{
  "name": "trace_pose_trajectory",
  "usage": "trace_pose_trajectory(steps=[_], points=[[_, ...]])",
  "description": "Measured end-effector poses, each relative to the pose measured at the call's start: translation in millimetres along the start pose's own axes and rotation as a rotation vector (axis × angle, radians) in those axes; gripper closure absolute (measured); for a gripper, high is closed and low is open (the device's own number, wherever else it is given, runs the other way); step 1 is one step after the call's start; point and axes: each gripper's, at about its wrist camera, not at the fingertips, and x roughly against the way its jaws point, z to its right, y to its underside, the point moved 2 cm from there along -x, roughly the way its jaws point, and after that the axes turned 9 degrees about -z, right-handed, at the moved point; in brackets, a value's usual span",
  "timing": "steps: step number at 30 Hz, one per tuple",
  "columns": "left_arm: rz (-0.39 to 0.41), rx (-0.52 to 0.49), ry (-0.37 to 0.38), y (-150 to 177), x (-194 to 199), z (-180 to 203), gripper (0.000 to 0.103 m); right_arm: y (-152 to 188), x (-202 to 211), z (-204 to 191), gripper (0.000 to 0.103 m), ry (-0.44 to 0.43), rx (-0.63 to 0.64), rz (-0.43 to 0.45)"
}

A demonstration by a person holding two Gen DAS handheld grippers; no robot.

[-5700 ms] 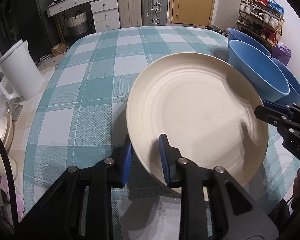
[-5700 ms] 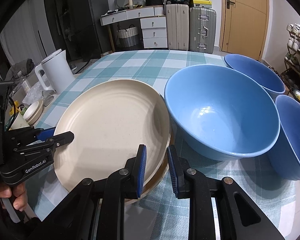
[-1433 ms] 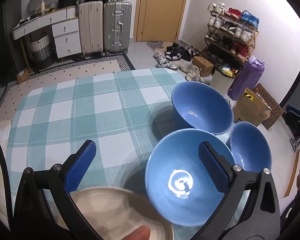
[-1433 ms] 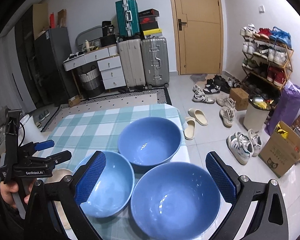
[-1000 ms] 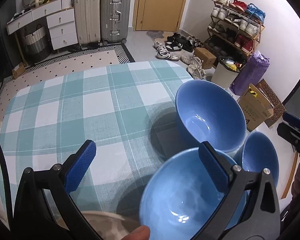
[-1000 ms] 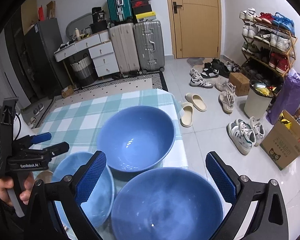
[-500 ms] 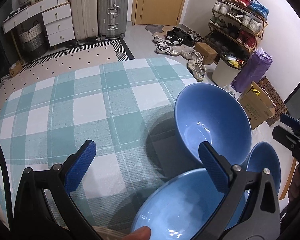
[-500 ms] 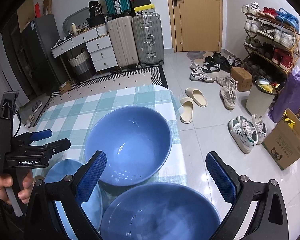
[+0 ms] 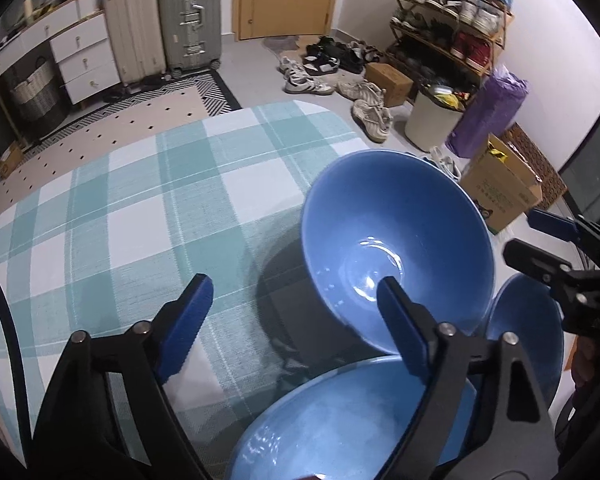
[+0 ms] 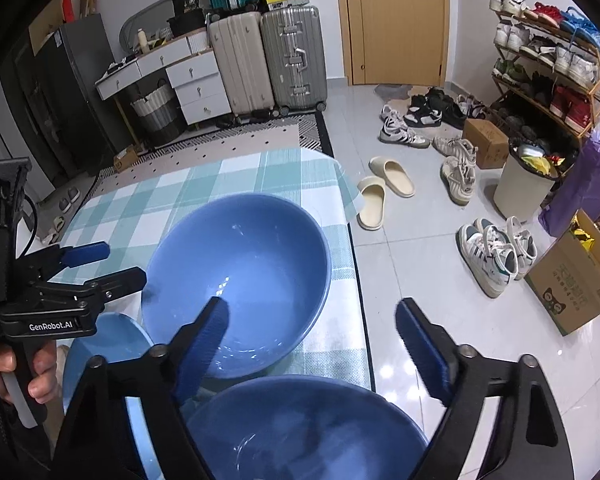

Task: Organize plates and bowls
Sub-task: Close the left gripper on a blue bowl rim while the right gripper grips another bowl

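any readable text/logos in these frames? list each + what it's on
"GenRobot.AI": white lettering on the body of the left claw, right wrist view.
Print on the cardboard box: too small to read.
Marking on the right claw body, left wrist view: too dark to read.
Label on the black item atop the dresser: blurred.

Near bowl (image 9: 340,420) cut off at frame btm, partly behind left fingers (image 9: 400,328).
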Motion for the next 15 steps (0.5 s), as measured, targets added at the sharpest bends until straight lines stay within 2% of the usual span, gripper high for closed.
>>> trace_pose_trajectory(steps=[7, 11, 12, 14, 15], points=[[-0.008, -0.017, 0.007, -3, -7, 8, 0.032, -3, -16, 3, 0.026, -0.013, -0.007, -0.034], [-0.017, -0.016, 0.007, -3, -13, 9, 0.037, -4, -25, 2, 0.036, -0.017, 0.003, -0.050], [-0.023, -0.013, 0.006, -3, -15, 9, 0.043, -5, -28, 1, 0.037, -0.015, 0.005, -0.054], [-0.034, -0.012, 0.013, -2, -19, 8, 0.049, -4, -33, -1, 0.049, -0.011, 0.009, -0.063], [-0.036, -0.016, 0.021, -2, -21, 8, 0.055, -4, -35, -1, 0.051, -0.012, 0.009, -0.067]])
